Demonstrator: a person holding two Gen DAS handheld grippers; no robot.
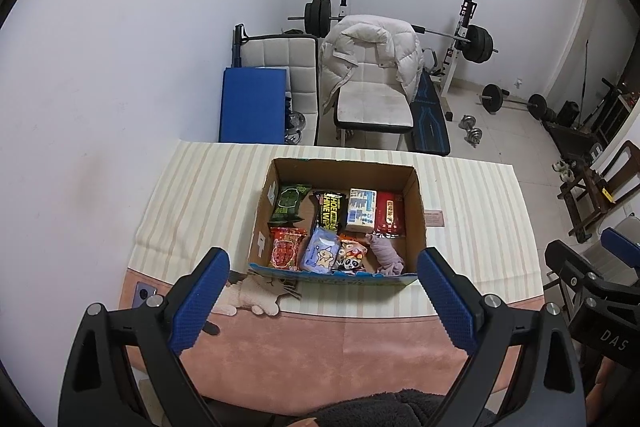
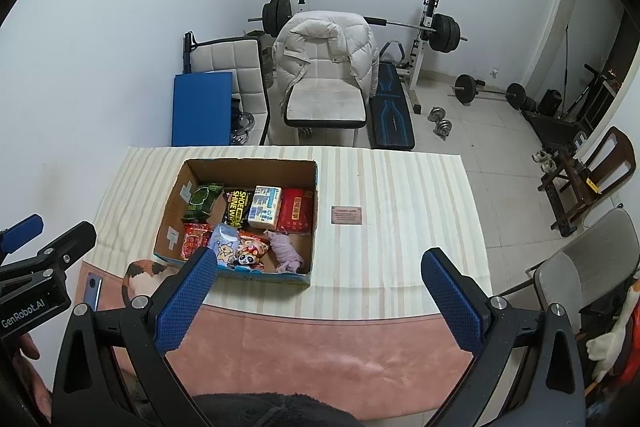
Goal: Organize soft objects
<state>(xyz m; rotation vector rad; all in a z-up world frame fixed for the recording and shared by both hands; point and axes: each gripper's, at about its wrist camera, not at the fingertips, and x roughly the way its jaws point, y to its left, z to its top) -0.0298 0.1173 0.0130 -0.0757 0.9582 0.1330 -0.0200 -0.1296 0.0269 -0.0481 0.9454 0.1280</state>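
While both of my tongs hang above the near edge of the tabletop (image 1: 192, 179), nothing is in either one. My left tongs (image 1: 322, 297) are spread wide, blue textured pads far apart, and my right tongs (image 2: 318, 293) are just as wide and just as empty.

All the soft stuff sits inside the open brown cardboard box with a blue printed front edge (image 1: 414, 195), which stands on the cream striped cloth (image 1: 480, 211) covering the far part of the tabletop. Back row, from the left: a dark green packet (image 1: 289, 203), a black pack with yellow "SHOE SHINE" lettering (image 1: 329, 211), a white and blue tissue block (image 1: 361, 210), and a red flat pack (image 1: 389, 214). Front row: a red snack bag (image 1: 285, 247), a pale blue pouch with a cartoon animal (image 1: 320, 251), a small colourful packet with a panda on it (image 1: 351, 254), and a crumpled lilac cloth (image 1: 386, 254) in the front right corner. They lie close together, mostly touching.

Just right of the box, on the striped cloth, lies a small pinkish card (image 2: 346, 215), apart from the box wall. On the near part the pink cat-print mat (image 2: 320, 347) shows, with a purple-blue phone (image 2: 92, 289) lying near its left edge.

Behind the tabletop there's a white chair with a puffy white jacket draped over it (image 1: 372, 67), a blue folded mat (image 1: 252, 103), and a barbell rack (image 1: 464, 27) against the wall.
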